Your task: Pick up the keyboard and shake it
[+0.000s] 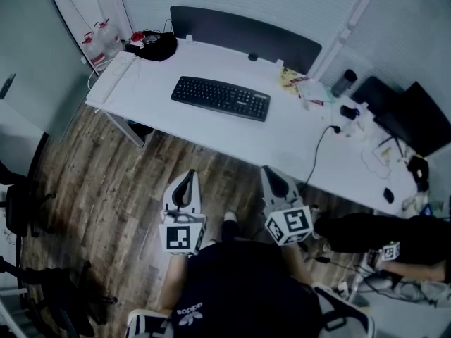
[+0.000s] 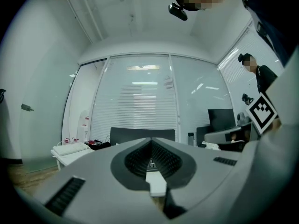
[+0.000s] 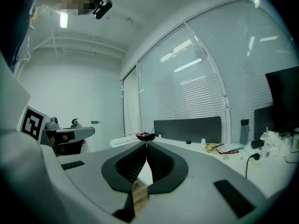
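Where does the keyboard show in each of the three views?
Head view: the keyboard lies on the table, upper centre of the picture.
Left gripper view: not clearly in it; the left gripper covers the tabletop.
Right gripper view: not in it; the right gripper covers that spot.
Shared landmark: the dark panel along the table's far edge.

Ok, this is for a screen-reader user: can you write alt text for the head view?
A black keyboard lies on a white desk, seen from above. Short of it, over wooden floor, the left gripper and right gripper are shut and empty.
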{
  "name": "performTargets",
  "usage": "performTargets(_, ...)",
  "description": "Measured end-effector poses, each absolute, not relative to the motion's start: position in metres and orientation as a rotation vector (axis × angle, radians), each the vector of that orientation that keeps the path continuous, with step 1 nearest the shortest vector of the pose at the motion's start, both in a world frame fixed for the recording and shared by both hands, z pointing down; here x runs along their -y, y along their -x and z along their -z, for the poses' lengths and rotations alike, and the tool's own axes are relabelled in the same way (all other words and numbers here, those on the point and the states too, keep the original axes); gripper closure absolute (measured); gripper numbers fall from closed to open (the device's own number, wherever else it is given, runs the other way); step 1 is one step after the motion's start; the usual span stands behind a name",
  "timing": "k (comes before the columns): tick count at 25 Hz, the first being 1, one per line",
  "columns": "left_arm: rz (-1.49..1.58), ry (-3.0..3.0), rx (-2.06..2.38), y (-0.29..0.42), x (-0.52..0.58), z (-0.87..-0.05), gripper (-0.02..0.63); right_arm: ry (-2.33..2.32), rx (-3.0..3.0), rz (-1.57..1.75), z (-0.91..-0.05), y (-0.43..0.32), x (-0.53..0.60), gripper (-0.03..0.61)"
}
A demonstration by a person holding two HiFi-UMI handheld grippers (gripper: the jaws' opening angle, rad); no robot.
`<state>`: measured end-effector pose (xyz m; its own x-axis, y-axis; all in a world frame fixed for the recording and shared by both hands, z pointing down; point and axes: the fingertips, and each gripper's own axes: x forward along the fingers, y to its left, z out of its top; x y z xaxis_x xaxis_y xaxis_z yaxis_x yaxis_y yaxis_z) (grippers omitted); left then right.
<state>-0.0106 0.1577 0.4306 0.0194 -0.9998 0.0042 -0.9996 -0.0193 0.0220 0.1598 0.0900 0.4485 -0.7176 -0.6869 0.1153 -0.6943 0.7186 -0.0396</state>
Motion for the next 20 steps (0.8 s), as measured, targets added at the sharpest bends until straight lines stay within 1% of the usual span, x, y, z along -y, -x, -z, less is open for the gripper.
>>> performTargets(10,0.029,-2.176,2.221,0.015,-0.087,-0.437,0.611,-1.128,2.809,-0.159,-0.461,-0.166,-0.014,0.574)
performTargets(20,0.001,-2.124,2.27,0.026,-0.052,-0.443,0.611,-1.023,2.832,-0.167,-0.473,-0.158,0.02,0.574)
